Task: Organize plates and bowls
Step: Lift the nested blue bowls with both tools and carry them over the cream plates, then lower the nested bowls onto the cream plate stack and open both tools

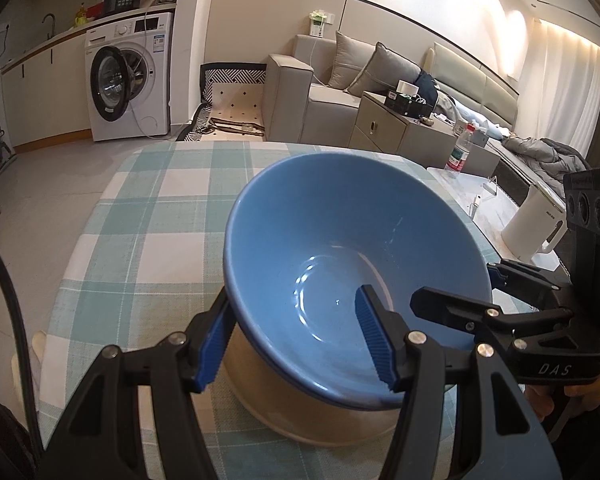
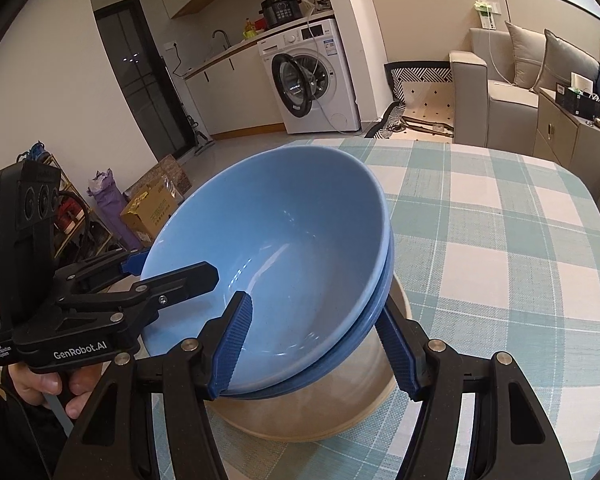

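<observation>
A blue bowl (image 1: 340, 240) sits nested in a second blue bowl, on a beige bowl (image 1: 312, 408) on the checked tablecloth (image 1: 140, 220). My left gripper (image 1: 296, 344) straddles the near-left rim, one finger outside, one inside, wide apart. My right gripper (image 2: 320, 344) straddles the near-right rim of the blue bowl (image 2: 268, 240) the same way, above the beige bowl (image 2: 320, 412). The right gripper also shows in the left wrist view (image 1: 472, 288), the left one in the right wrist view (image 2: 168, 272). Whether the pads press the rim is unclear.
The table (image 2: 500, 240) stands in a living room. A white kettle (image 1: 532, 224) and a water bottle (image 1: 458, 152) stand on a side table to the right. A sofa (image 1: 324, 92) and washing machine (image 1: 128, 76) are beyond. Boxes (image 2: 152, 200) lie on the floor to the left.
</observation>
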{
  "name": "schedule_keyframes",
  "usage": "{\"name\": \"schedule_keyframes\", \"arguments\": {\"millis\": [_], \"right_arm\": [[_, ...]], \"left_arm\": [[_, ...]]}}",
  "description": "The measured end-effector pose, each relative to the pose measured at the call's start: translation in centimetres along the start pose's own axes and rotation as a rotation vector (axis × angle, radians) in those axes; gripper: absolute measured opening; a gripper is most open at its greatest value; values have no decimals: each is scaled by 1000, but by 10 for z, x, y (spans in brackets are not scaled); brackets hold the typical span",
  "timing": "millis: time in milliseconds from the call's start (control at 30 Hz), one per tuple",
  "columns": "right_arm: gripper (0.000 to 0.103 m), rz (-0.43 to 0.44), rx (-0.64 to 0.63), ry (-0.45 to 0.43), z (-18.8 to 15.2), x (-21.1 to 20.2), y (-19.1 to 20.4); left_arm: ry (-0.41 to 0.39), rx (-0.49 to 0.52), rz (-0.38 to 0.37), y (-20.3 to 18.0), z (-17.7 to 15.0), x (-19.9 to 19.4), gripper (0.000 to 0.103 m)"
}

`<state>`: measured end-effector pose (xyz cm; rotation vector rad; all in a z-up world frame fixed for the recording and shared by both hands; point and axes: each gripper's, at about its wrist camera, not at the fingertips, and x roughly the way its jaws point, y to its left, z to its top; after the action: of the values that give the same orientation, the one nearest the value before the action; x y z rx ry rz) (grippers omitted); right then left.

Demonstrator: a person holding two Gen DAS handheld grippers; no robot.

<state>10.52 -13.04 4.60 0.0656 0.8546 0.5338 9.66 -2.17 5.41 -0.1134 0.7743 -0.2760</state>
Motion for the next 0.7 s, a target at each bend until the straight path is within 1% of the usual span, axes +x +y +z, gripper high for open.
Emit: {"name": "schedule_keyframes", "arguments": {"millis": [233,700], "right_arm": [[65,2,7,6,-1,7,-2],[67,7,41,6,0,12,-10]], "left_arm": [[2,4,10,4,0,7,60],[1,6,10,3,1,8,60]]}}
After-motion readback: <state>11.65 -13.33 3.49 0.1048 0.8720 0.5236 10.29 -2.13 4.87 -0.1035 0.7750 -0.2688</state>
